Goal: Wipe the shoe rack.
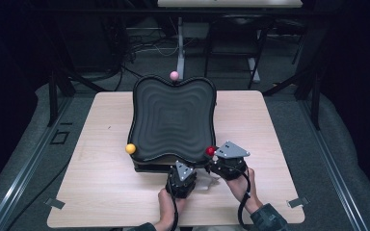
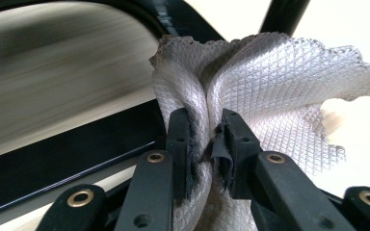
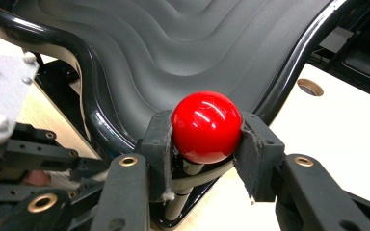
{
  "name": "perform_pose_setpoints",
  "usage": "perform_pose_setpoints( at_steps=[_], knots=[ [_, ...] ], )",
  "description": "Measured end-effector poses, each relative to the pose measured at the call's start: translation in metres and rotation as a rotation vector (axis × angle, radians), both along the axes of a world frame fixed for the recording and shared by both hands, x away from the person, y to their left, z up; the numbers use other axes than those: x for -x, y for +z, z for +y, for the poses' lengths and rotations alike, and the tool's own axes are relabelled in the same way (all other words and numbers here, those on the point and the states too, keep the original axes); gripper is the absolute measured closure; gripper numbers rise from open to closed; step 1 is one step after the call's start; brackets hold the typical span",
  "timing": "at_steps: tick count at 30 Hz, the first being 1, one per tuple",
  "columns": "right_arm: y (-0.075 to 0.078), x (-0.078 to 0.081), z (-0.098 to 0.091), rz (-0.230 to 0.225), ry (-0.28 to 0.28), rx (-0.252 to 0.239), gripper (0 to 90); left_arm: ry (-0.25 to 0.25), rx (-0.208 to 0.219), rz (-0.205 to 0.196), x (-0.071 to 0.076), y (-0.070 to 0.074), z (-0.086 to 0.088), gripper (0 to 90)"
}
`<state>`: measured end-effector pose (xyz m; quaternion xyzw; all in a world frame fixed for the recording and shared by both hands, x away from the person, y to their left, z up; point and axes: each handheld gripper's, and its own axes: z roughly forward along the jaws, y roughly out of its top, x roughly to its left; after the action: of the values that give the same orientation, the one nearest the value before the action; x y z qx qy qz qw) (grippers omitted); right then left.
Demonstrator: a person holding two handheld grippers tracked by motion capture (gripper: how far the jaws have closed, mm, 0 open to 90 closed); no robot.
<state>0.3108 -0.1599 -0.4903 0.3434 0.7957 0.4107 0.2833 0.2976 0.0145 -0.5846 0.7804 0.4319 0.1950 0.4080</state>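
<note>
The left gripper (image 2: 207, 139), jaws nearly shut, pinches a soft, light cloth (image 2: 270, 82) at the tray's (image 1: 173, 118) 6 o'clock edge (best bunched, as here), while the right gripper (image 3: 204, 139) clamps the hard, slippery red knob (image 3: 206, 126) at 5 o'clock.

Black claws (image 2: 207, 144), brass-ringed pivots, grey triangular plate (image 1: 232, 150), trailing black cable (image 1: 243, 204), dark sleeve (image 1: 269, 219).

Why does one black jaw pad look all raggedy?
In the left gripper view, the right pad is frayed, its black lining peeling loose where the left gripper pinches the grey cloth. Nothing else stands out.
</note>
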Motion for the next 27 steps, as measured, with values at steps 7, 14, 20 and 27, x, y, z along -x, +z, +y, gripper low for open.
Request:
perform_pose_setpoints(
  at_steps=[7, 14, 20, 27],
  knots=[
    [0.0, 0.0, 0.0, 0.0, 0.001, 0.001, 59.9, 0.0, 0.004, 0.01, -0.002, 0.0, 0.002, 75.9],
    [0.0, 0.0, 0.0, 0.0, 0.001, 0.001, 59.9, 0.019, 0.001, 0.016, -0.002, 0.001, 0.015, 75.9],
    [0.0, 0.0, 0.0, 0.0, 0.001, 0.001, 59.9, 0.055, -0.014, 0.013, -0.002, 0.001, 0.037, 75.9],
    [0.0, 0.0, 0.0, 0.001, 0.001, 0.002, 59.9, 0.117, -0.025, 0.025, -0.003, 0.003, 0.066, 75.9]
  ],
)
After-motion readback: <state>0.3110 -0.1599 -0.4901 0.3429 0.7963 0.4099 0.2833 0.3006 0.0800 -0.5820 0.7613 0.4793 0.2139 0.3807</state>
